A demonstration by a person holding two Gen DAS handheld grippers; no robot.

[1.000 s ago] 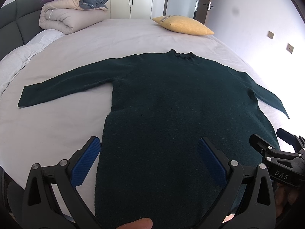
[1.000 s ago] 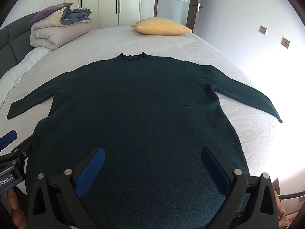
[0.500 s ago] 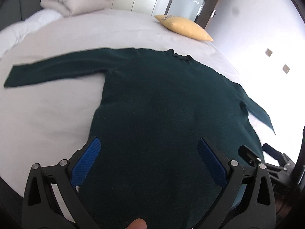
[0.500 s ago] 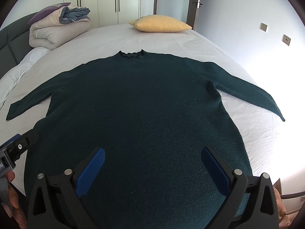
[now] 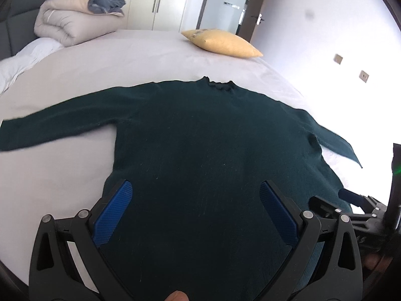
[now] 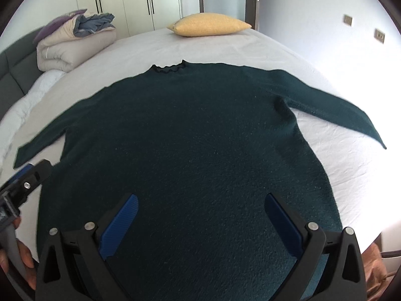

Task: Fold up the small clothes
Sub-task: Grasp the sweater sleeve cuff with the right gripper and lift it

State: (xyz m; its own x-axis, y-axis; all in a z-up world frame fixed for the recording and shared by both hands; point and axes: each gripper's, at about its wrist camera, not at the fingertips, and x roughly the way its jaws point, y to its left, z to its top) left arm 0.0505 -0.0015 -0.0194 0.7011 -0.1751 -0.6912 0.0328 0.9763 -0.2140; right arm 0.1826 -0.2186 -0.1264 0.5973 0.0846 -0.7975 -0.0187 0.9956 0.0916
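The dark green sweater (image 6: 190, 150) was seen laid flat, front up, on the white bed (image 6: 333, 135), collar away from both grippers, both sleeves spread out to the sides. The left gripper (image 5: 195, 208) was held just over the hem area with jaws spread wide, nothing pinched. The right gripper (image 6: 200, 215) was likewise spread, empty, over the lower body of the garment. Compared with a second earlier, the left view was tilted and swung: the left sleeve (image 5: 57, 128) was shifted toward that gripper's left edge, then the view was brought back more level; the sweater itself was not moved. The right gripper was advanced slightly, so the collar (image 6: 170, 69) appeared a bit nearer. No fold was started yet; the change was judged as positioning only, likely ahead of a grasp on hem or sleeves. A yellow pillow (image 6: 210, 25) and a folded duvet (image 5: 72, 22) were noted far ahead, well apart from the sweater.
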